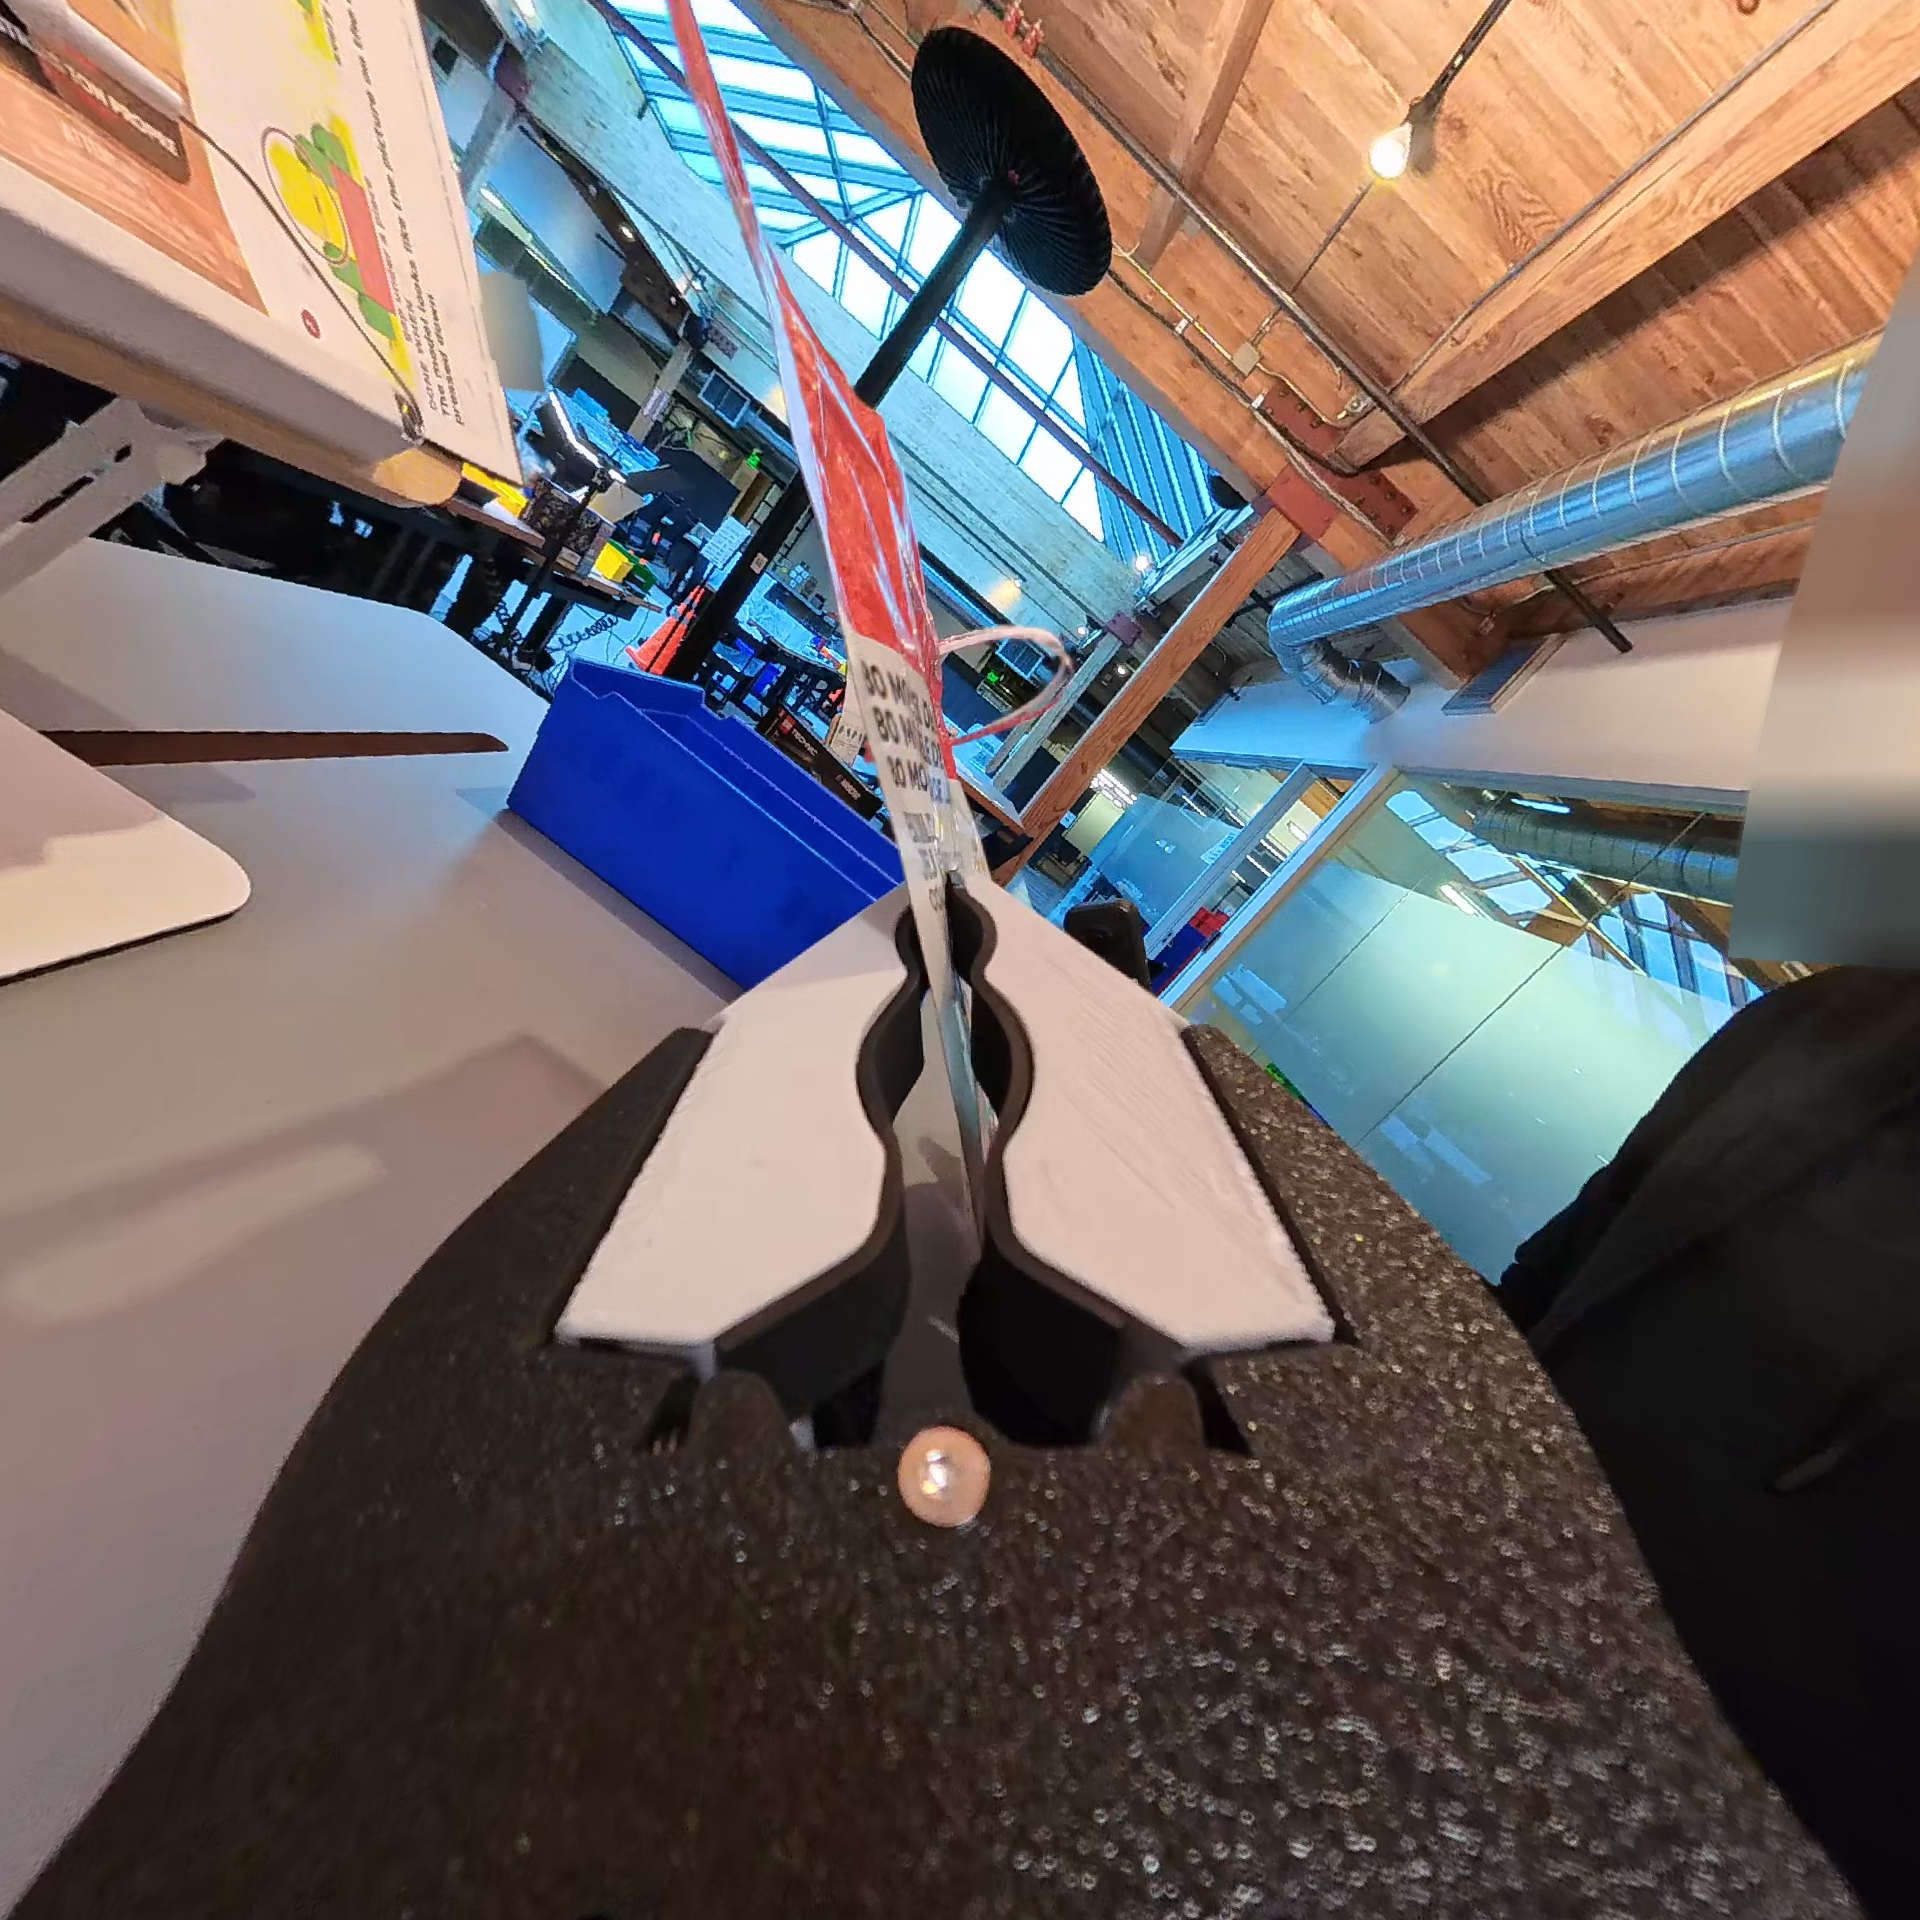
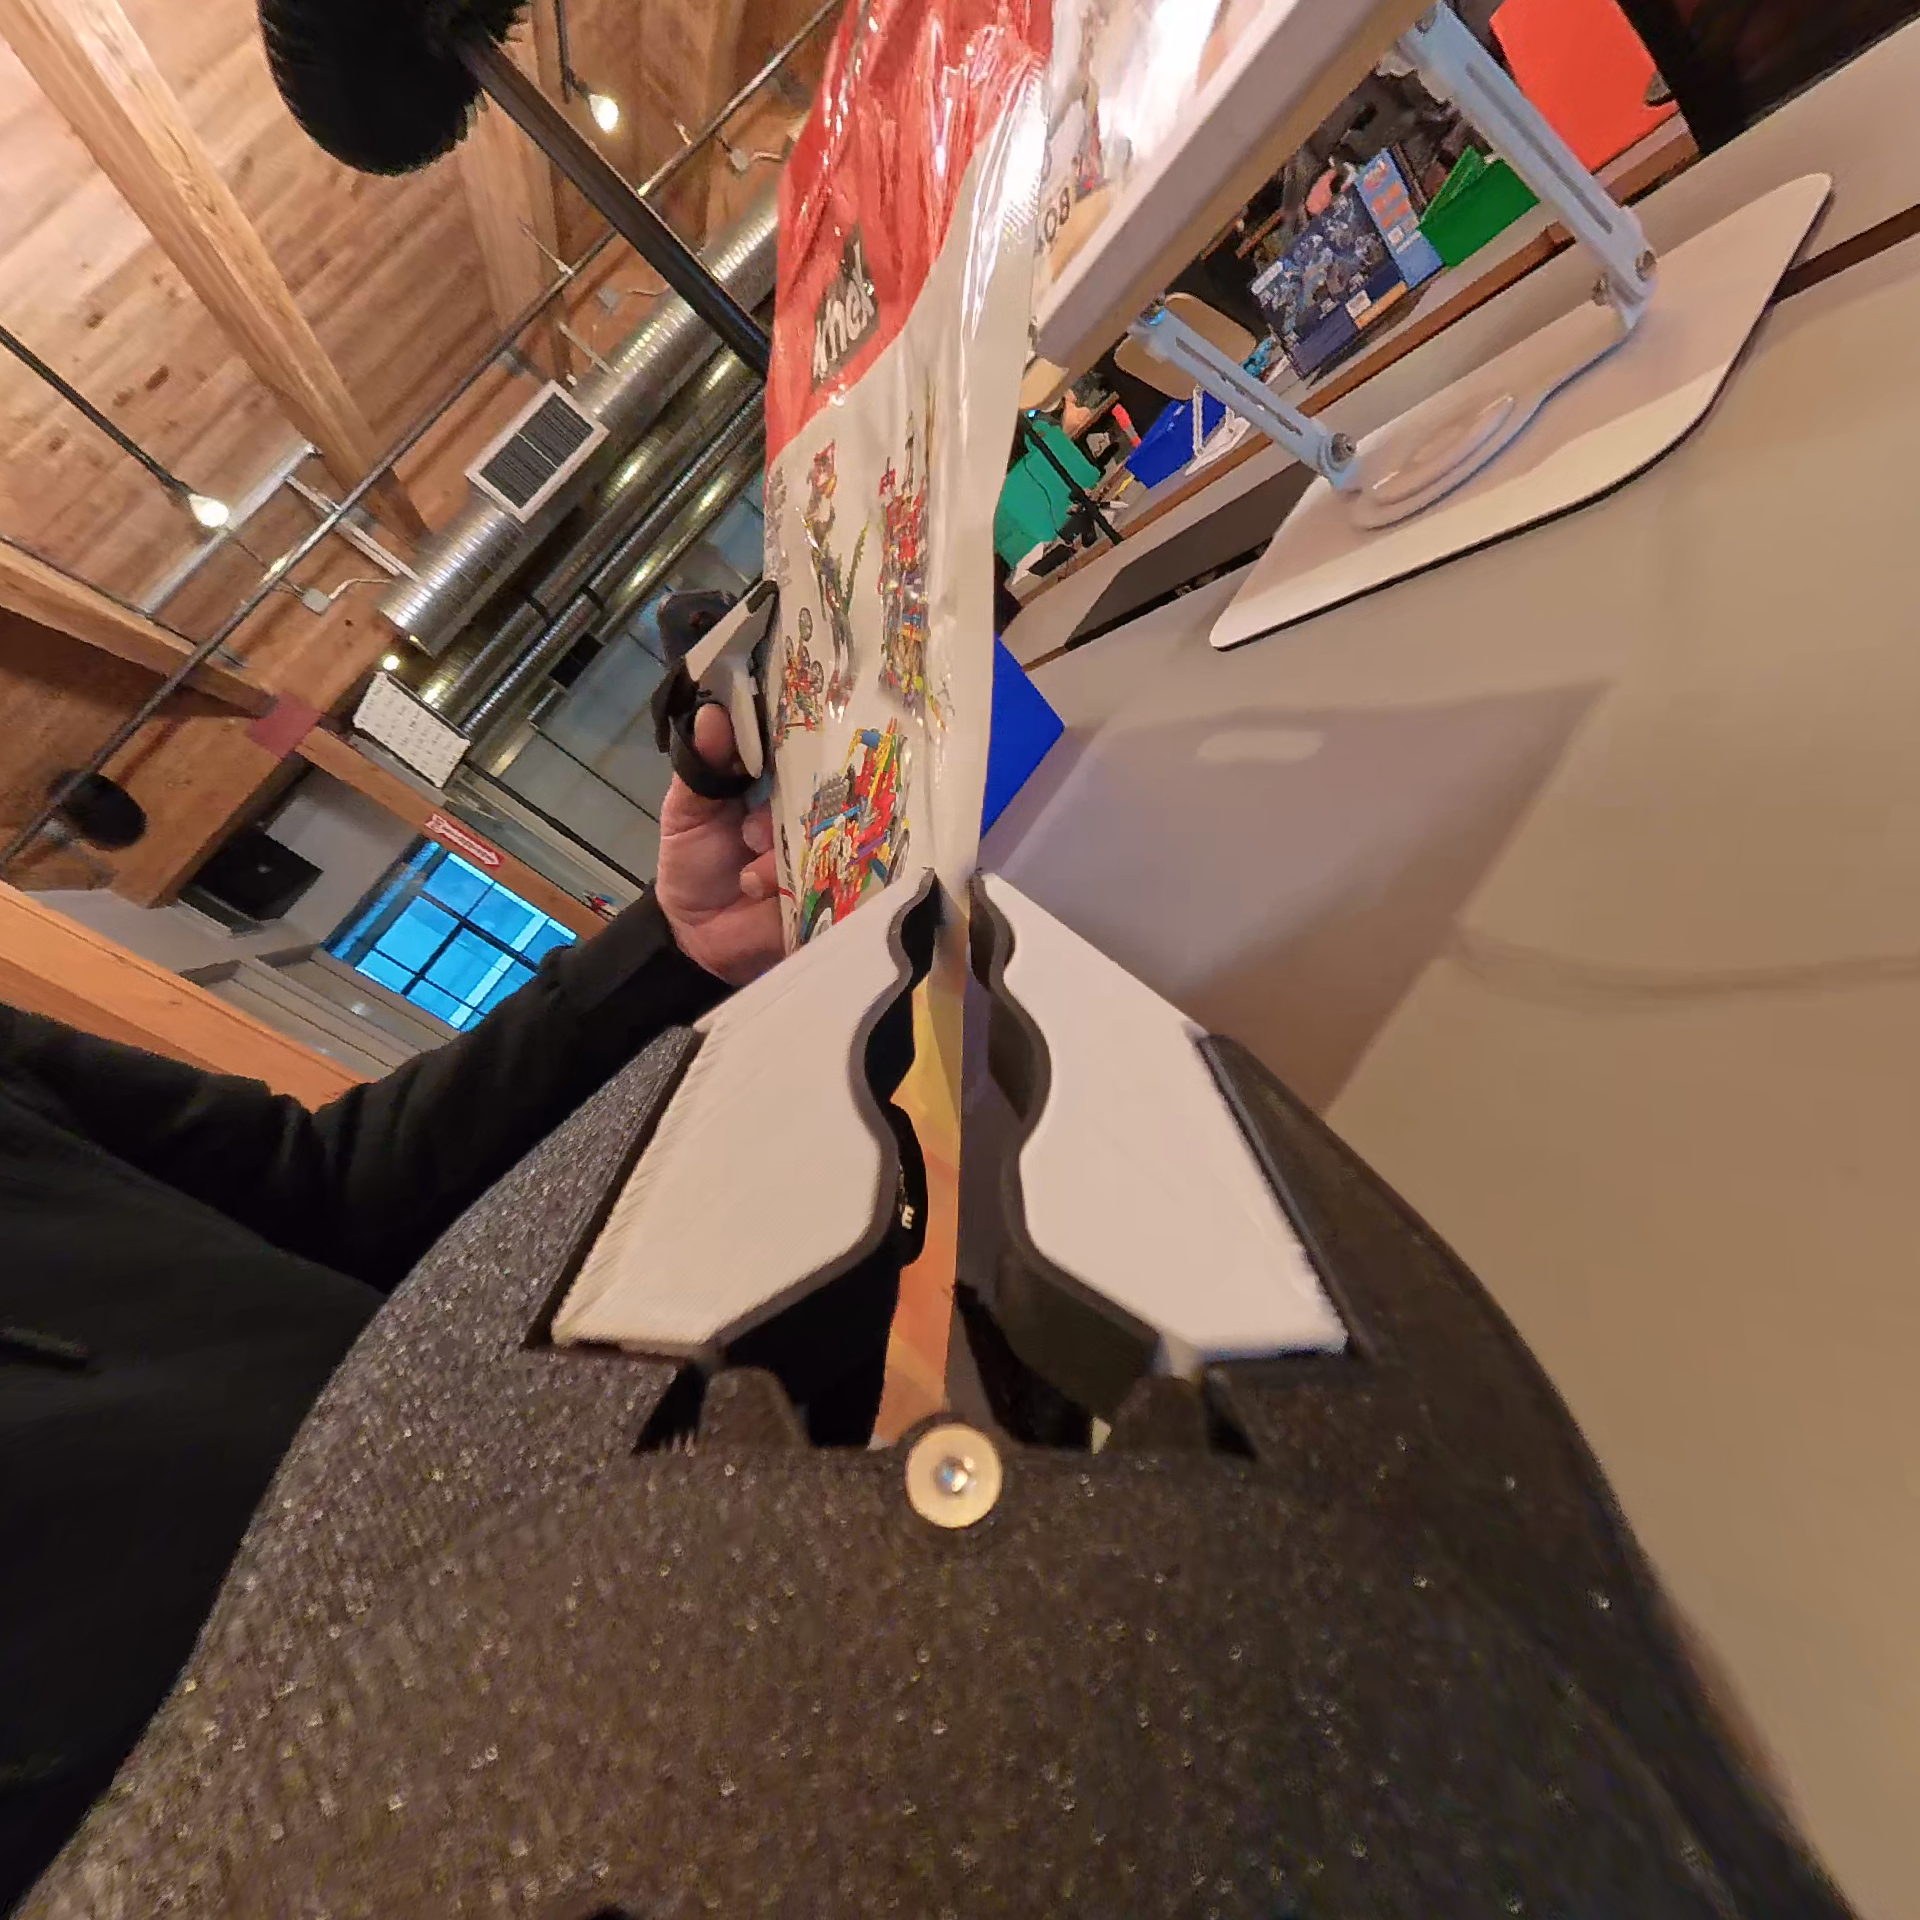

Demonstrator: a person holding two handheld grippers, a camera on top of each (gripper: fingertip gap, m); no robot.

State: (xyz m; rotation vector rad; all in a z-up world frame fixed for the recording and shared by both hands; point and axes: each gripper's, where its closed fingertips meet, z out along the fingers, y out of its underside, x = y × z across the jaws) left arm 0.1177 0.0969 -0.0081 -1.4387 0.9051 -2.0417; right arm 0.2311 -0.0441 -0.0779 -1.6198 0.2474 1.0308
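A flat plastic bag, red at the top and white below with pictures of colourful toy models [image 2: 894, 468], is held upright above the grey table [image 2: 1558, 935]. My right gripper [image 2: 951, 891] is shut on the bag's lower edge. My left gripper [image 1: 951, 906] is shut on the same bag, which shows edge-on in the left wrist view [image 1: 862, 499]. The left gripper also shows in the right wrist view [image 2: 764, 665], clamped on the bag's left edge, with a hand [image 2: 717, 894] behind it. A thin pinkish cord [image 1: 1013, 675] loops out from the bag.
A blue bin [image 1: 707, 831] stands on the grey table [image 1: 312, 1091] beyond the bag. A white stand base [image 2: 1507, 468] with a tilted arm carries a board with an illustrated sheet [image 1: 343, 208]. A black sleeve [image 2: 416, 1101] lies at the left. There is about 20 centimeters between the tips of the two grippers.
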